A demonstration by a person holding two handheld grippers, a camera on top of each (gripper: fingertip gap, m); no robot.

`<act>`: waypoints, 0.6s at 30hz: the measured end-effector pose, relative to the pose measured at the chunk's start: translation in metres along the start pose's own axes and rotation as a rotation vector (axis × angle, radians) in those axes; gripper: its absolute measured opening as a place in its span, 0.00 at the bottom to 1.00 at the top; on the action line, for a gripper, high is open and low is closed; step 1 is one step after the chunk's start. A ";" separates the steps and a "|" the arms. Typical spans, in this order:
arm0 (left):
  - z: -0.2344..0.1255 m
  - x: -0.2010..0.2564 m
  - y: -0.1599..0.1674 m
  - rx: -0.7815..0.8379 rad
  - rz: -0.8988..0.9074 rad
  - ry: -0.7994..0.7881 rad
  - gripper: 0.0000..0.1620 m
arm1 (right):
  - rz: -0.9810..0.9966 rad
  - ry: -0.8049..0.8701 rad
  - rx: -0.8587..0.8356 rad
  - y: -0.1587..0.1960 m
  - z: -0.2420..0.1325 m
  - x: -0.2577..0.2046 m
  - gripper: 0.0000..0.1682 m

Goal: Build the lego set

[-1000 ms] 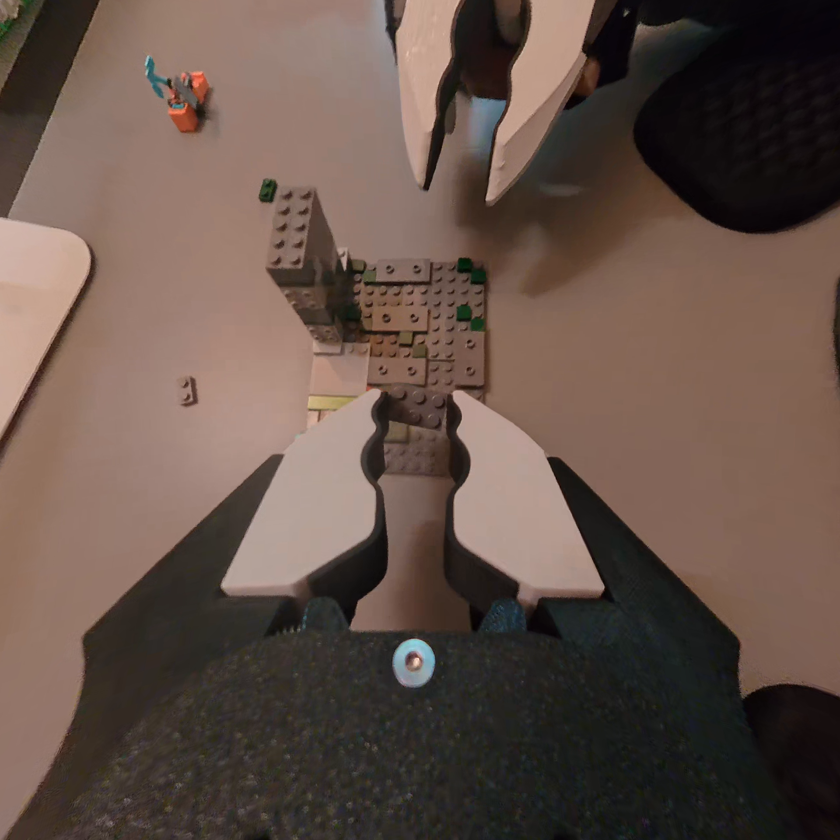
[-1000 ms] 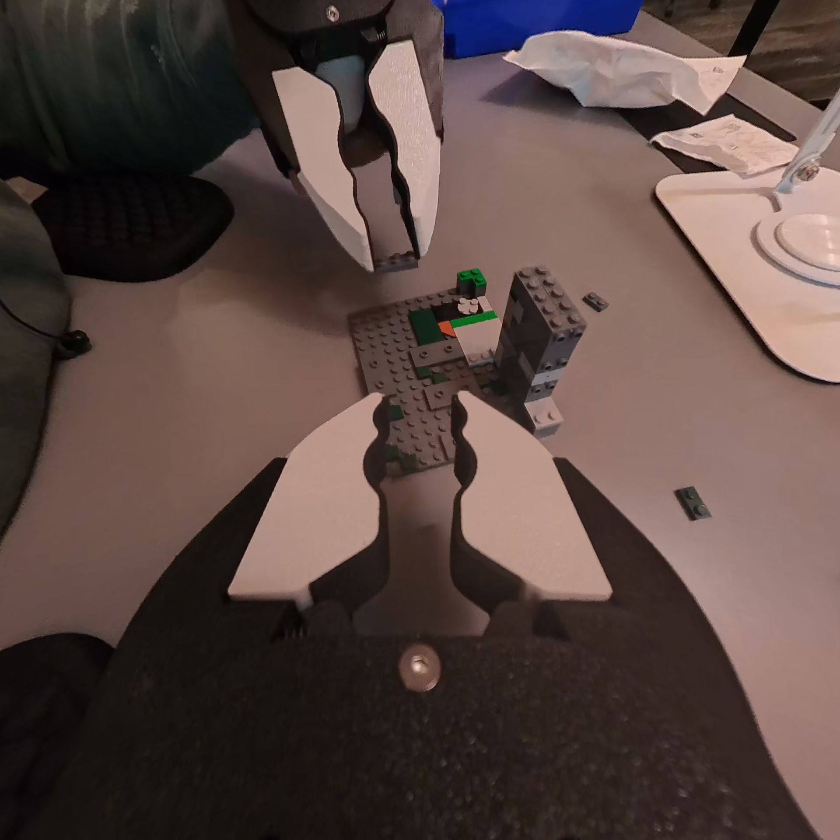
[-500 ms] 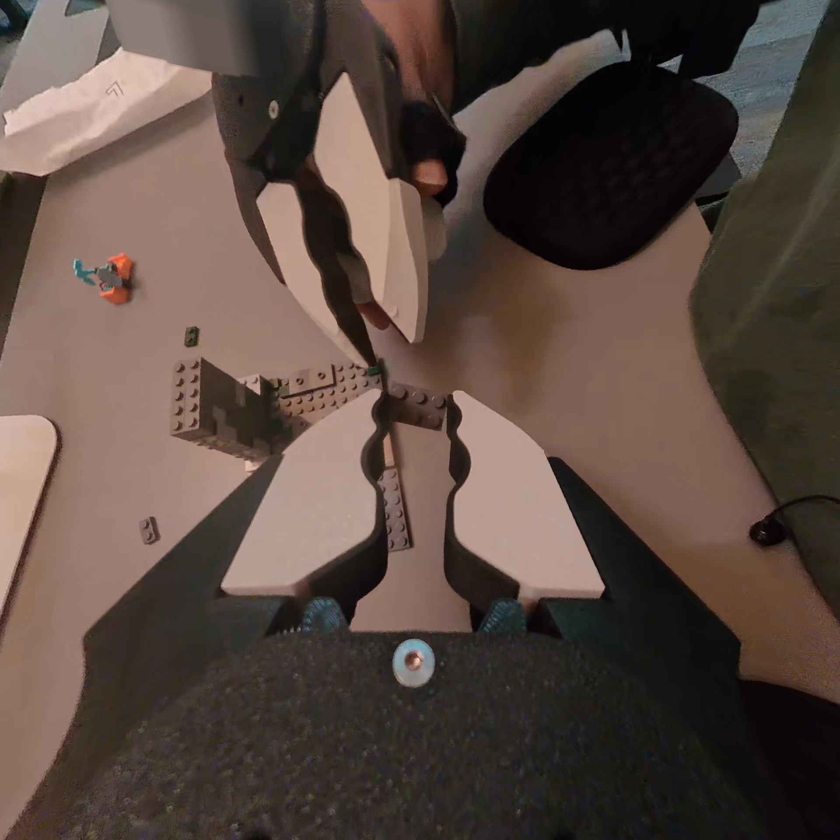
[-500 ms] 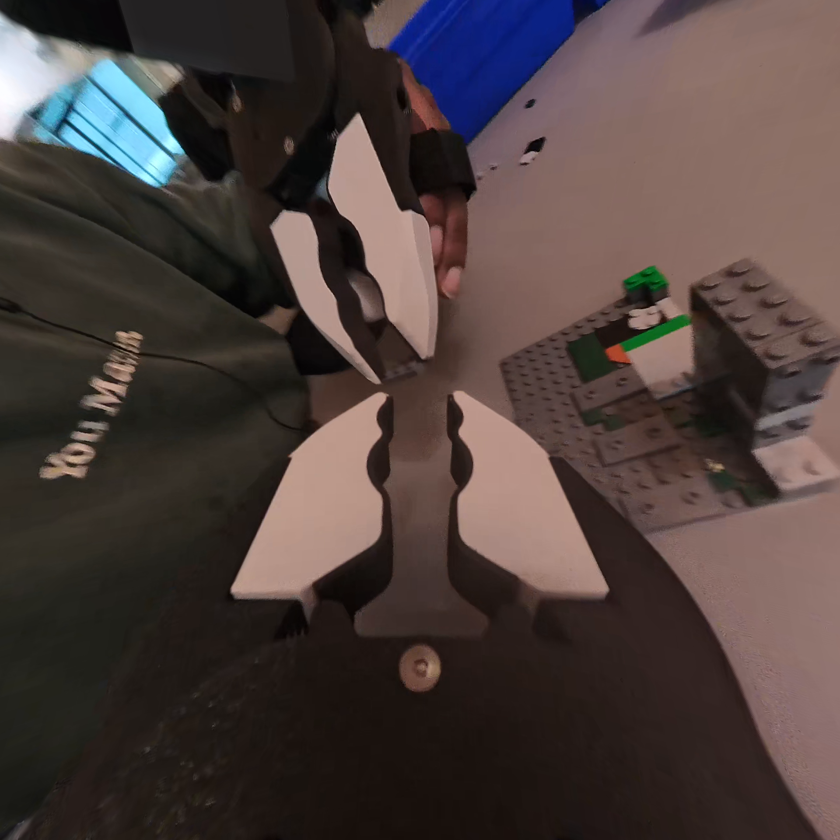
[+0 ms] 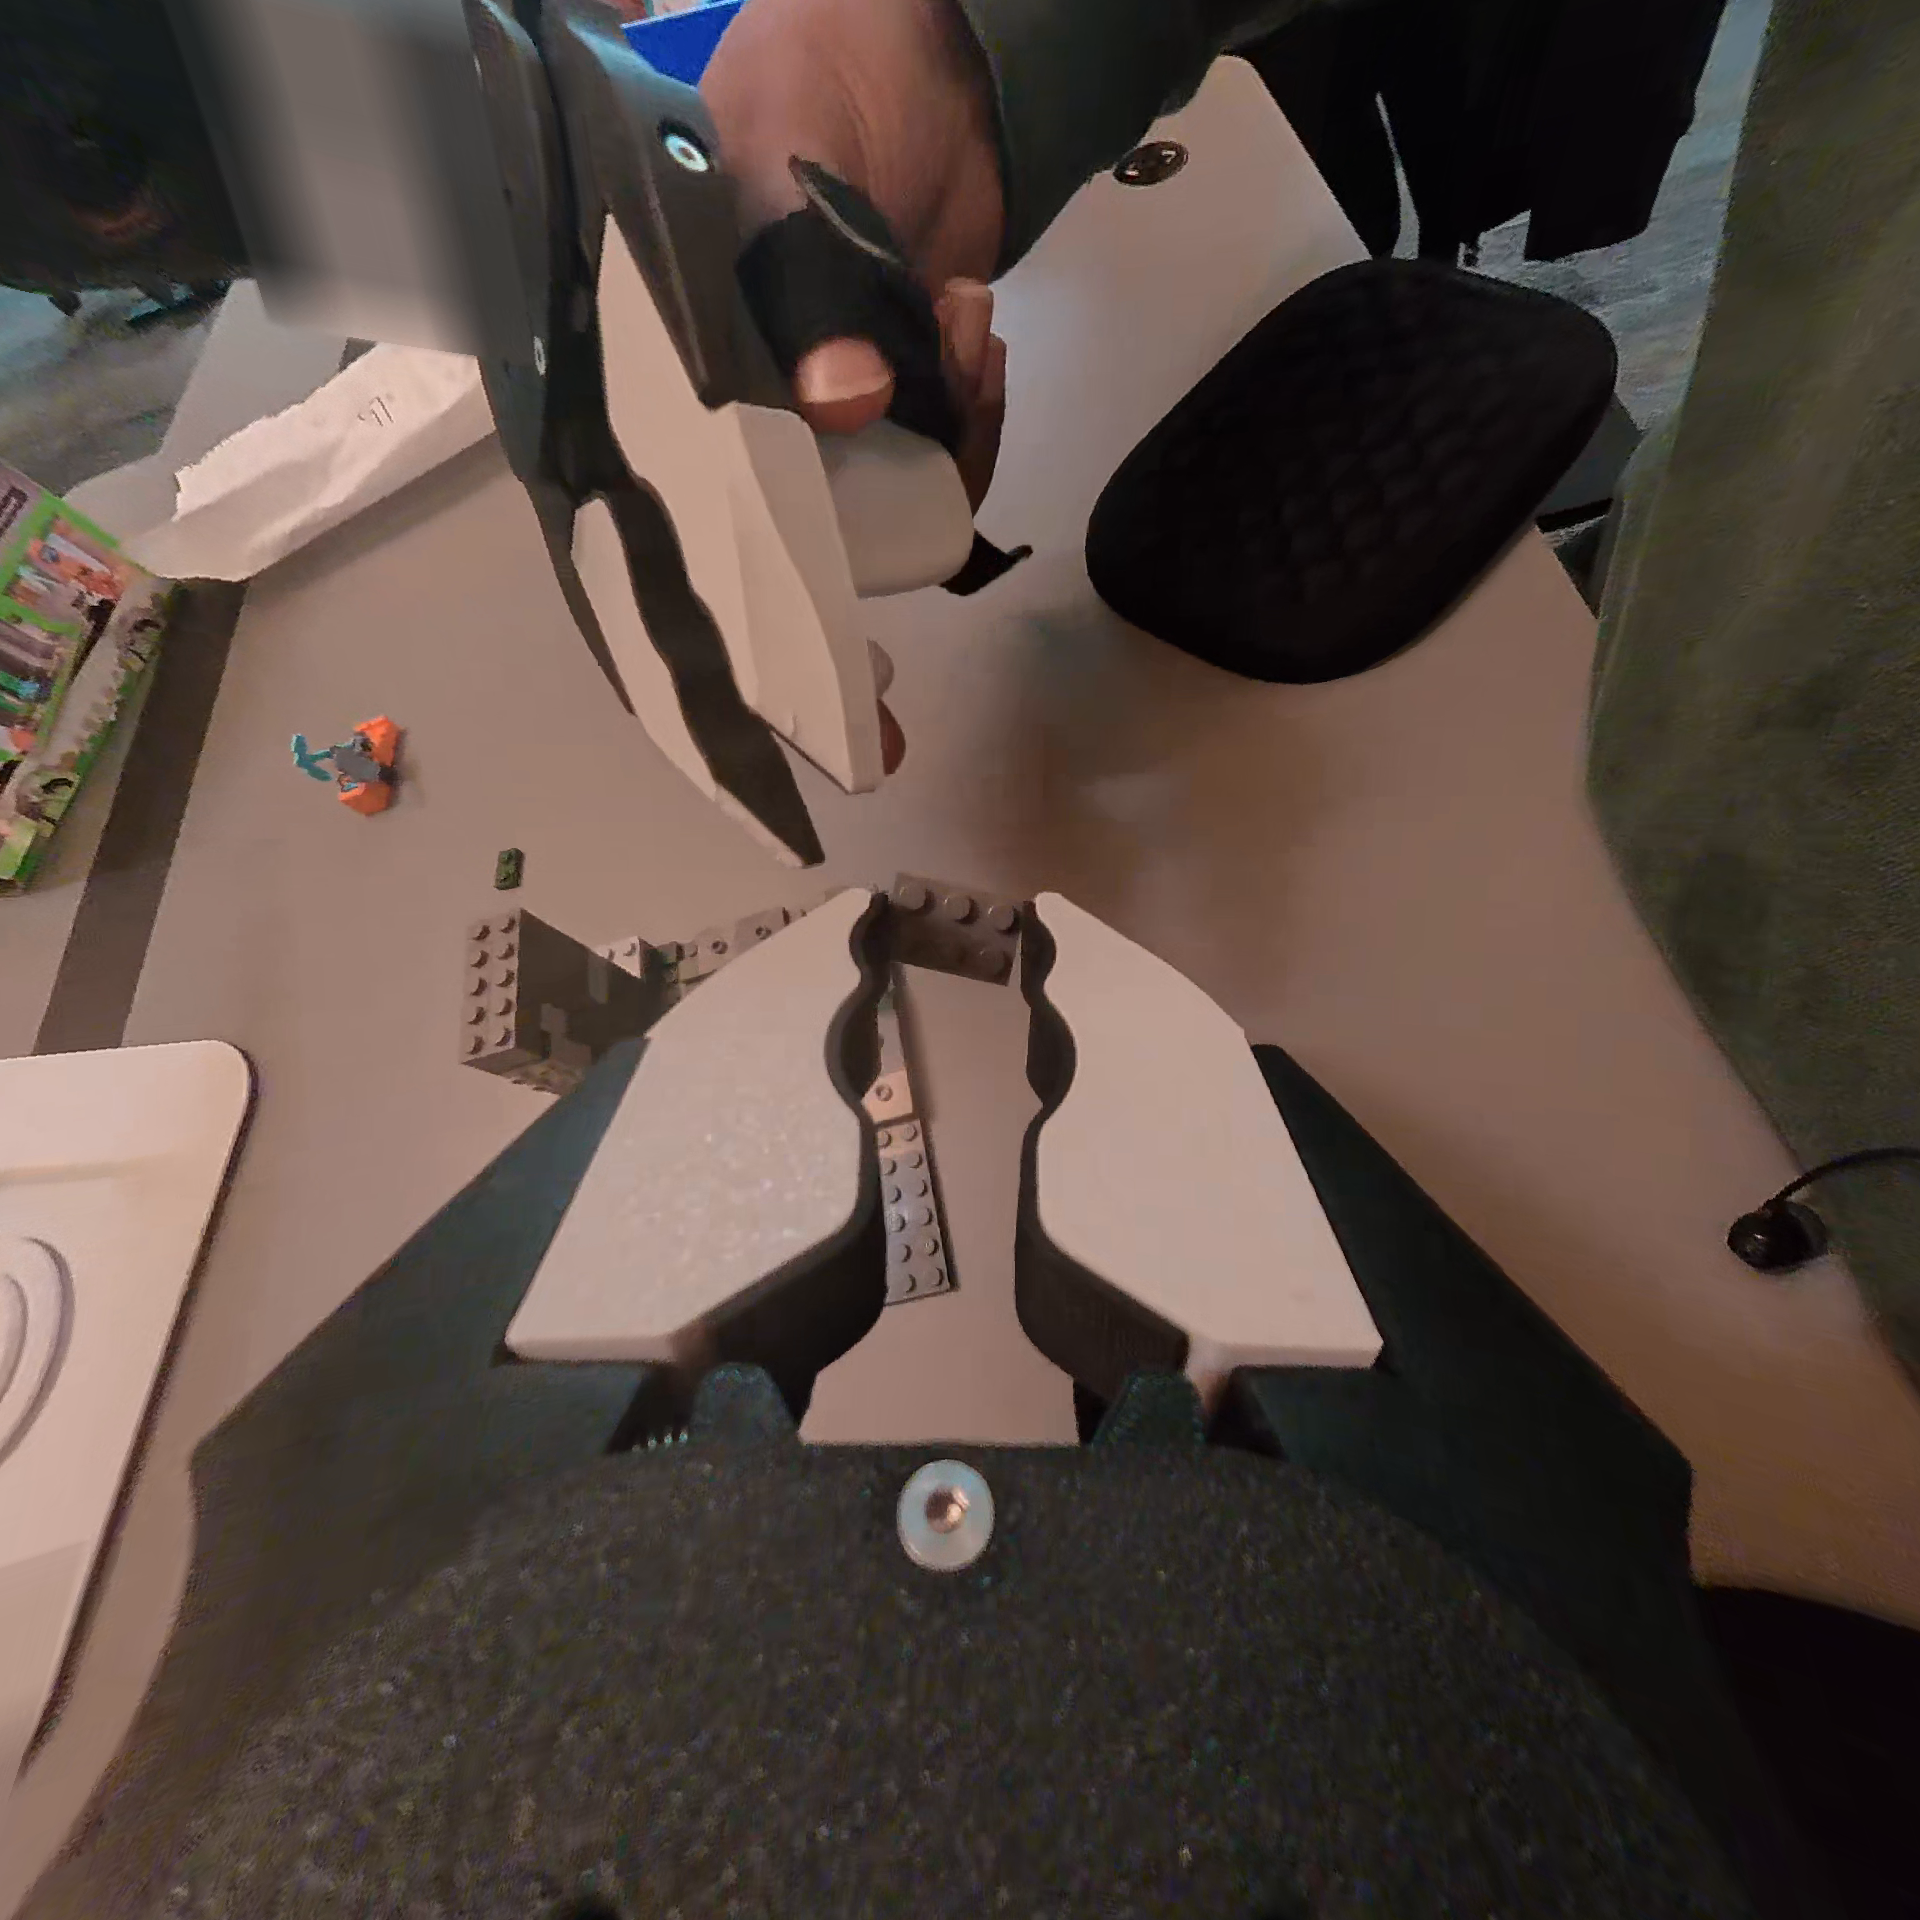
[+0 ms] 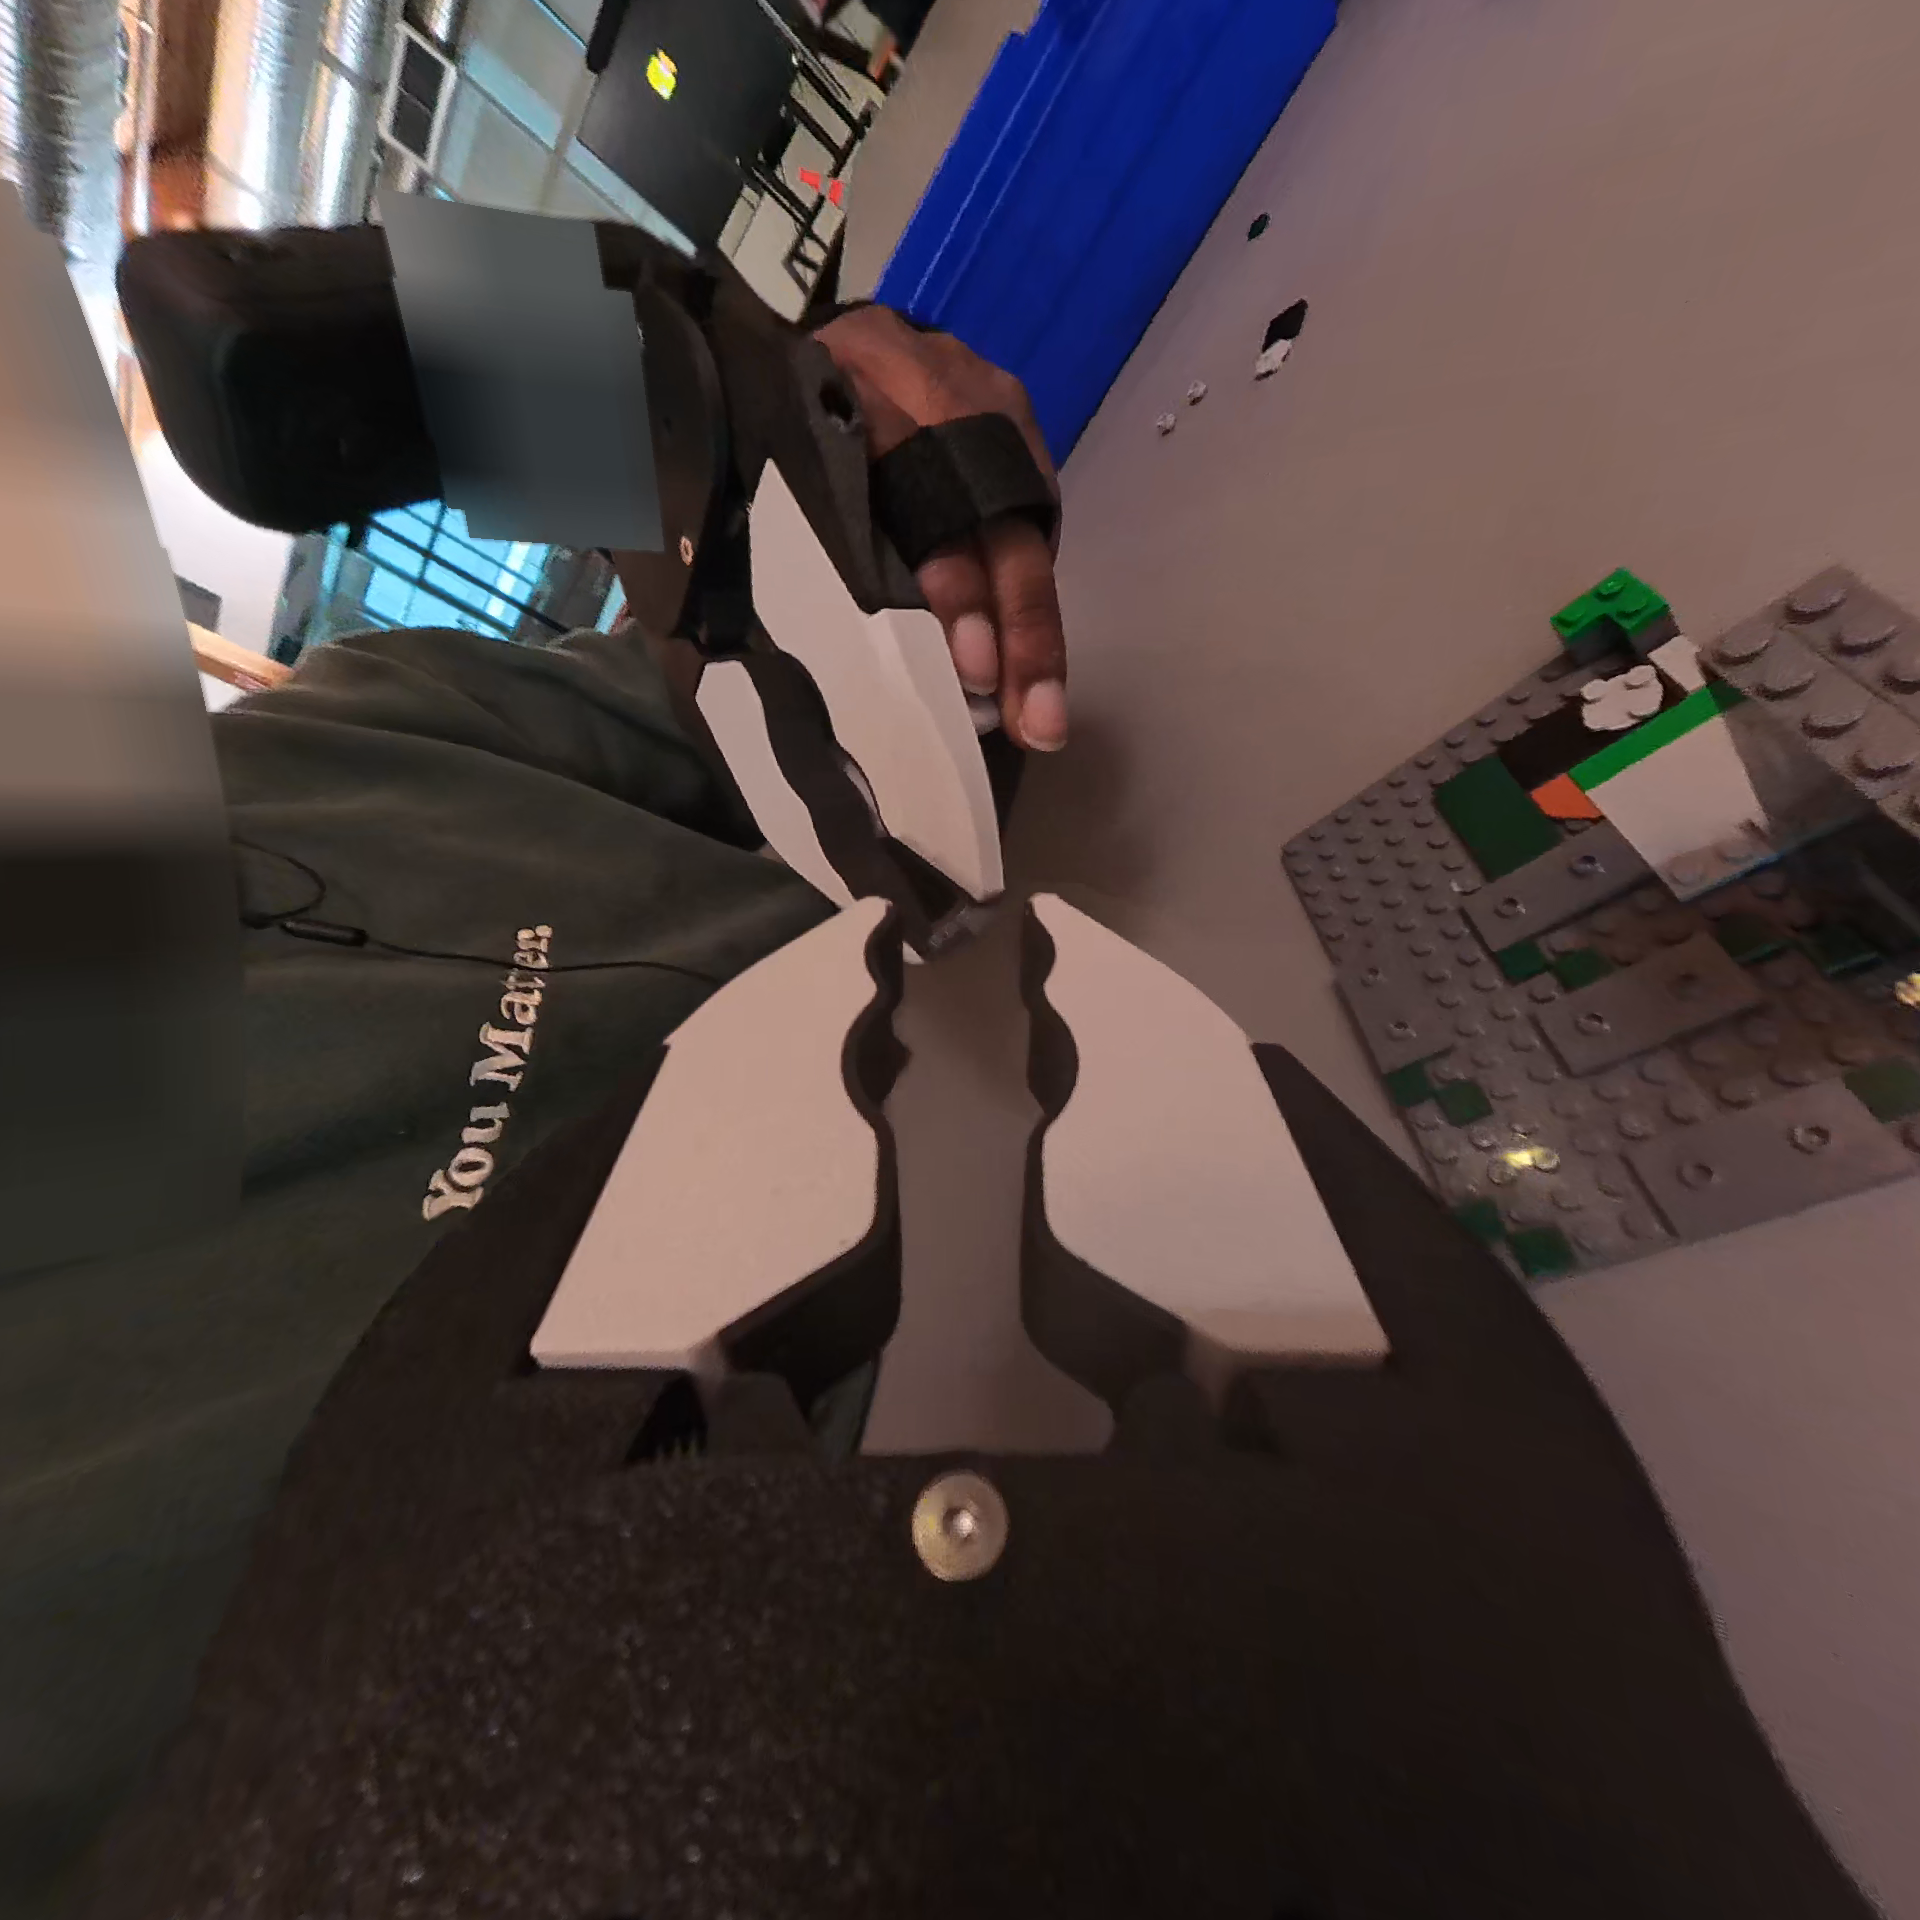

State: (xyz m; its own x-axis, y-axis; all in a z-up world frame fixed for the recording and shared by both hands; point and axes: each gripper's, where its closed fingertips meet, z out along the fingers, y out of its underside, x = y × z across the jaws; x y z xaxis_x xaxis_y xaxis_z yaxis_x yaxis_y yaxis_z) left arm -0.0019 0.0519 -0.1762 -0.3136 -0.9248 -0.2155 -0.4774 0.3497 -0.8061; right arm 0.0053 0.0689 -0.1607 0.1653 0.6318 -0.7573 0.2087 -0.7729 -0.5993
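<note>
While the grey table [image 5: 1195, 831] filled most of both views, the room showed only in the upper left of the right wrist view: windows, a dark screen and a blue bin [image 6: 1091, 208] at the table's far edge. Pale lettering ran across the person's dark sweatshirt [image 6: 468, 935]. A printed green box [image 5: 62, 665] sat at the left edge of the left wrist view, with crumpled white paper [image 5: 312, 457] above it and a white lamp base [image 5: 104, 1195] below.

The left gripper [image 5: 951, 909] pinched a dark grey plate [image 5: 956, 930] between its fingertips, which stood only as far apart as the plate's width. The right gripper [image 6: 956, 914] had its fingers parted about as far and gripped nothing, the plate reaching in between its tips. The lego build [image 6: 1610, 987] stood at the right of that frame, bare table around it. An orange and teal figure [image 5: 353, 764] lay well apart at the left, and a black padded seat [image 5: 1351, 468] crowded the upper right.
</note>
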 end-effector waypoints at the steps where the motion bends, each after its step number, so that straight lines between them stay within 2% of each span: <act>1: 0.000 0.000 0.001 -0.002 0.005 -0.006 0.14 | 0.011 -0.007 0.008 -0.001 0.001 -0.001 0.12; 7: -0.001 -0.001 0.000 -0.006 0.025 -0.022 0.14 | 0.047 -0.024 -0.037 0.008 0.015 -0.001 0.11; 9: -0.001 -0.001 0.000 -0.005 0.029 -0.024 0.14 | 0.043 -0.009 -0.041 0.009 0.020 0.001 0.05; 12: -0.001 -0.003 0.002 -0.012 0.033 -0.050 0.15 | 0.057 -0.004 -0.025 0.009 0.021 0.005 0.04; 14: -0.002 -0.008 0.002 -0.001 0.003 -0.078 0.14 | 0.068 0.011 0.009 0.006 0.020 0.008 0.03; 15: -0.003 -0.011 0.002 0.011 -0.021 -0.092 0.17 | 0.074 0.018 0.042 0.004 0.018 0.011 0.03; 18: -0.007 -0.021 0.000 0.062 -0.114 -0.153 0.21 | 0.120 -0.011 0.219 -0.008 0.012 0.012 0.03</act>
State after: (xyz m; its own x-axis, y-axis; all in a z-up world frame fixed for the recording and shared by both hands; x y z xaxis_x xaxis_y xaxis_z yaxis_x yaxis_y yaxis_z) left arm -0.0007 0.0721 -0.1676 -0.1293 -0.9716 -0.1984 -0.4497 0.2358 -0.8615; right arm -0.0059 0.0822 -0.1683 0.1655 0.5353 -0.8283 -0.0255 -0.8373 -0.5462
